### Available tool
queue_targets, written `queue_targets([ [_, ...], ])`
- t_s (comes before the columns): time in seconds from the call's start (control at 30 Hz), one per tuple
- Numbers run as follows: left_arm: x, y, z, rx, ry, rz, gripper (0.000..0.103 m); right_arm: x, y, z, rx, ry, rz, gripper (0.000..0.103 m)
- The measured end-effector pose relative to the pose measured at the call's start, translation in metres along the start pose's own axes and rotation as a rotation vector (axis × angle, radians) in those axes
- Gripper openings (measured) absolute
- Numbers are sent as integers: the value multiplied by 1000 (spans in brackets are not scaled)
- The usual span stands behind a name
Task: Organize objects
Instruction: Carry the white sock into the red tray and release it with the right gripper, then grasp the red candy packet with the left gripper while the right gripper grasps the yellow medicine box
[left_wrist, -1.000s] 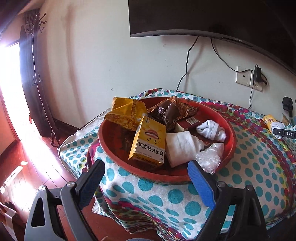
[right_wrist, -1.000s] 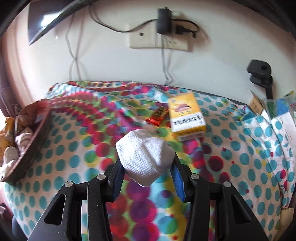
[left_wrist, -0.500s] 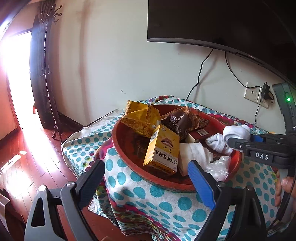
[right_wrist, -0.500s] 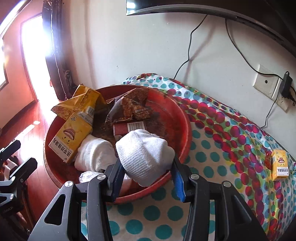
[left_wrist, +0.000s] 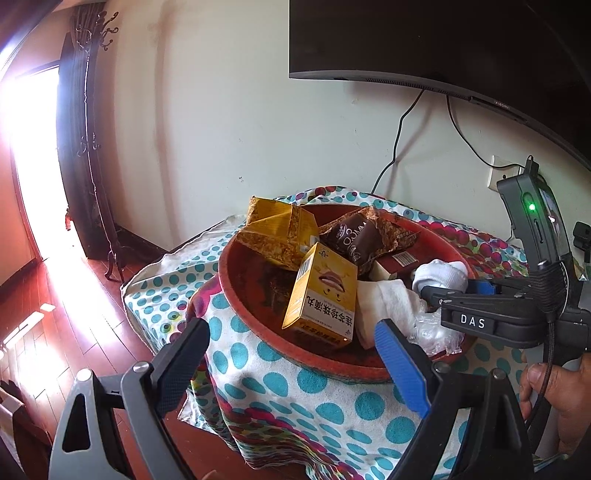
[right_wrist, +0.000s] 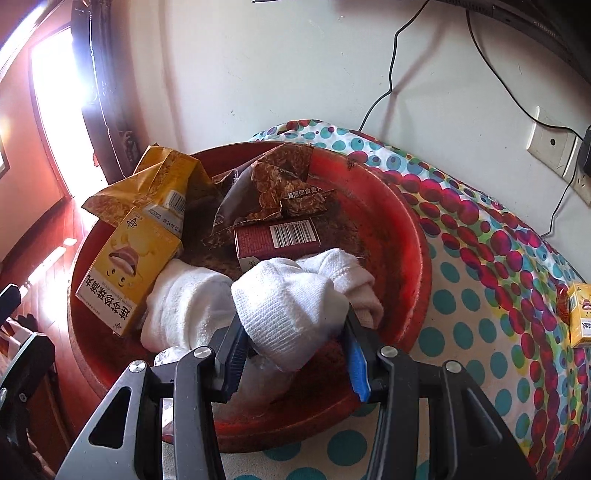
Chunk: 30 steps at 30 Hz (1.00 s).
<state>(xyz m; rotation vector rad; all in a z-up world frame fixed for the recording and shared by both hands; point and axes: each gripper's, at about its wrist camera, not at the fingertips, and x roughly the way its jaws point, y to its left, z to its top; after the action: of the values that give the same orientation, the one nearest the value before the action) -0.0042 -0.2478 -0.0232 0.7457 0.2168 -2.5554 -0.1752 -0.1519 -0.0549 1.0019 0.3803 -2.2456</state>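
One rolled white sock (right_wrist: 295, 314) is being gripped between the narrowed fingers of the right gripper (right_wrist: 295, 362) over the red basin (right_wrist: 406, 266), where two more white socks (right_wrist: 184, 299), one yellow box (right_wrist: 125, 269) and two snack bags are lying. A second yellow box (right_wrist: 580, 314) is lying on the dotted cloth (right_wrist: 480, 295). The left gripper (left_wrist: 291, 362) is being held wide open and empty beside the basin.

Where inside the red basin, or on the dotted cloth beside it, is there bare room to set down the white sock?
The round red plastic basin is bare along its right inner wall, beside the maroon barcoded box. The dotted tablecloth is open between the basin and the small yellow box. The left and middle are crowded: yellow carton, white rolled cloths, foil wrappers. The right gripper grips the white sock.
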Motion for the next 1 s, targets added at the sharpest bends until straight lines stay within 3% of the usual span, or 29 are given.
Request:
queue_targets([
  [0.17,0,-2,-1,12,-5,-1,93,3,1,4,9,17,2,47],
  [0.23,-2,-1,-1,17,-15,0,93,-17,0,11,21,-47,-21,49],
  [0.27,-3,0,0,13,-23,2,93,-32,-3,17,33,-103,-11,58],
  [0.3,-5,2,1,0,-32,0,93,-47,-7,23,42,-152,7,82],
  [0.37,-6,6,3,-20,-46,-9,93,-74,-18,38,32,-220,-28,100],
  [0.4,-7,6,3,-20,-49,-14,93,-82,-26,43,31,-235,-46,101],
  [0.47,-7,2,3,-7,-46,-10,93,-91,-49,46,91,-255,45,99],
  [0.5,-7,0,2,-7,-39,-16,93,-91,-53,46,102,-240,45,97],
  [0.57,-9,-4,1,-11,-34,-41,93,-95,-60,41,104,-240,-52,98],
  [0.67,-15,-15,-1,50,-46,-51,93,-98,-93,15,128,-233,-117,99],
  [0.73,-14,-22,-3,79,-38,-83,93,-93,-134,-12,181,-182,-234,100],
  [0.9,-12,-54,-17,161,-17,-144,93,-95,-239,-77,408,-115,-371,100],
  [1.0,-11,-84,-32,230,14,-194,93,-97,-281,-107,466,-61,-468,100],
])
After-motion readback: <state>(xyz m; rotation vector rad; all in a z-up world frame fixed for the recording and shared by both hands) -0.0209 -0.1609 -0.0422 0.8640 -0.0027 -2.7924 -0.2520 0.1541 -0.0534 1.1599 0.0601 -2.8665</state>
